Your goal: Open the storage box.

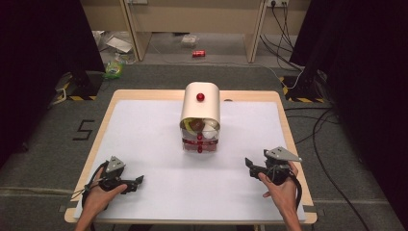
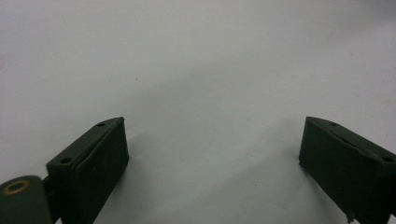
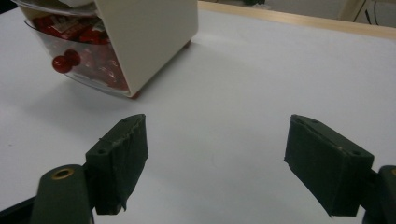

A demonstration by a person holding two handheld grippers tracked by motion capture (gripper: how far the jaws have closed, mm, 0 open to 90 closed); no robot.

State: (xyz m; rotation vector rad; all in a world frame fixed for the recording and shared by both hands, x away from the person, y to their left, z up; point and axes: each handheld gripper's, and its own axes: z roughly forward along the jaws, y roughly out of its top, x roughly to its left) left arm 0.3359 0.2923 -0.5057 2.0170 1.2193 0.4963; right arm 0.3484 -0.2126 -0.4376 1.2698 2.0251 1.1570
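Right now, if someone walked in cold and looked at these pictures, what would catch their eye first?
Most striking is the cream-coloured cabinet with a red knob on top, standing mid-table toward the far edge, its clear drawers packed with red items and what looks like food. Next come the two grippers on the white tabletop near the front edge: the left gripper and the right gripper, each held in a hand, fingers spread wide and holding nothing.

My high view looks down and forward over the whole table [image 1: 144, 125]; both gripper views sit low, sharing its white top.
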